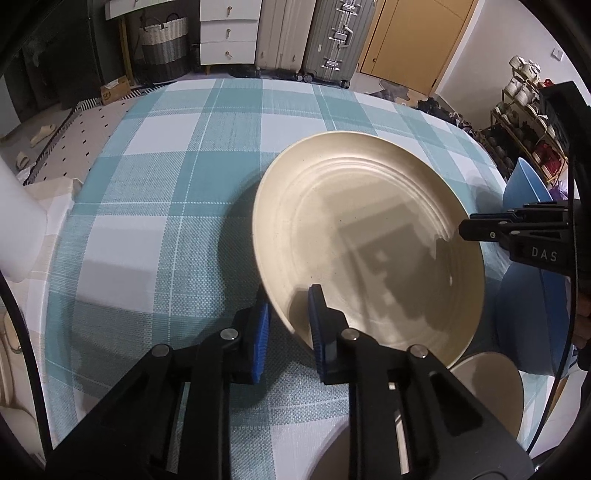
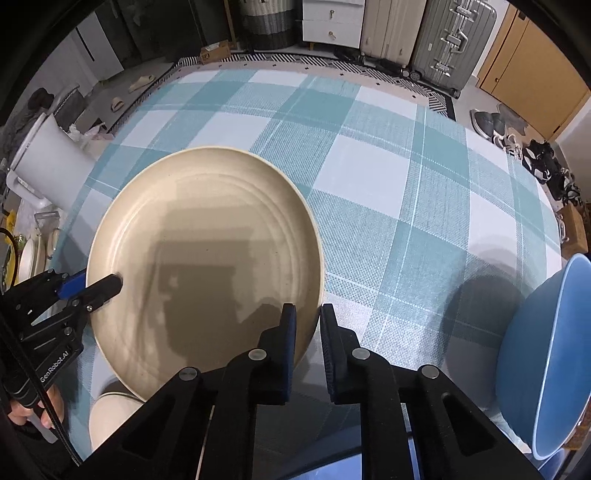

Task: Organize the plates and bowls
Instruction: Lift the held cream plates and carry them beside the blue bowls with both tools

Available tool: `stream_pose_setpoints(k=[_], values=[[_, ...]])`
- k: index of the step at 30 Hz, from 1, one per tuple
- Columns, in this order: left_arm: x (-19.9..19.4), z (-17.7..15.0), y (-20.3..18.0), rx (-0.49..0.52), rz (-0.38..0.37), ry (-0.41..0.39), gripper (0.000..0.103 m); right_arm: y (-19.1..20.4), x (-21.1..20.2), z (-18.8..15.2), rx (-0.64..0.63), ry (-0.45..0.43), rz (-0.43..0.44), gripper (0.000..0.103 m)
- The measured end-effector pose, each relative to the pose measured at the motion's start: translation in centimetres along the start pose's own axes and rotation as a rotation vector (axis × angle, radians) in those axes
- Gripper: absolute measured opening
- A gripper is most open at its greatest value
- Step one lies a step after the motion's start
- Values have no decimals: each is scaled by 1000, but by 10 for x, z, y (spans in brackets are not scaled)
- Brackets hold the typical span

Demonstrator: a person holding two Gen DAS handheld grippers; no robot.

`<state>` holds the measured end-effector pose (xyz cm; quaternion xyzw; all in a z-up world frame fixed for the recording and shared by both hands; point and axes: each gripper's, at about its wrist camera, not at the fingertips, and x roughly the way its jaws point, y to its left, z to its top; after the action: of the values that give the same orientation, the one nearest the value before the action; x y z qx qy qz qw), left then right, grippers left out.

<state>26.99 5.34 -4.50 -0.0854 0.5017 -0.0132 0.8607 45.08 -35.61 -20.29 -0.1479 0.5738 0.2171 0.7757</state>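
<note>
A large cream plate (image 1: 369, 236) (image 2: 207, 258) is held tilted above the checked tablecloth by both grippers. My left gripper (image 1: 288, 325) pinches its near rim between blue pads; it shows from the side in the right wrist view (image 2: 96, 288). My right gripper (image 2: 306, 332) clamps the opposite rim; it shows in the left wrist view (image 1: 480, 229). A smaller cream dish (image 1: 487, 391) (image 2: 110, 417) lies below the plate. A blue bowl (image 2: 546, 362) (image 1: 524, 188) stands at the right, with a second blue dish (image 1: 528, 321) beside it.
The teal and white checked tablecloth (image 1: 166, 221) (image 2: 406, 184) covers the table. Suitcases (image 1: 314, 37), a white drawer unit (image 1: 227, 31) and a woven basket (image 1: 162, 40) stand beyond the far edge. A white container (image 2: 48, 162) stands at the left edge.
</note>
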Motion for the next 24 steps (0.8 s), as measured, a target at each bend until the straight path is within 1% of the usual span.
stream_pose_setpoints(k=[9, 17, 24], values=[[-22, 2, -4, 8, 8, -37, 17, 4, -20, -5, -6, -27, -10, 14], [-55, 1, -10, 16, 4, -86, 17, 8, -52, -14, -5, -76, -15, 14], [-85, -5, -15, 18, 1, -119, 17, 17, -77, -26, -18, -105, -31, 14]])
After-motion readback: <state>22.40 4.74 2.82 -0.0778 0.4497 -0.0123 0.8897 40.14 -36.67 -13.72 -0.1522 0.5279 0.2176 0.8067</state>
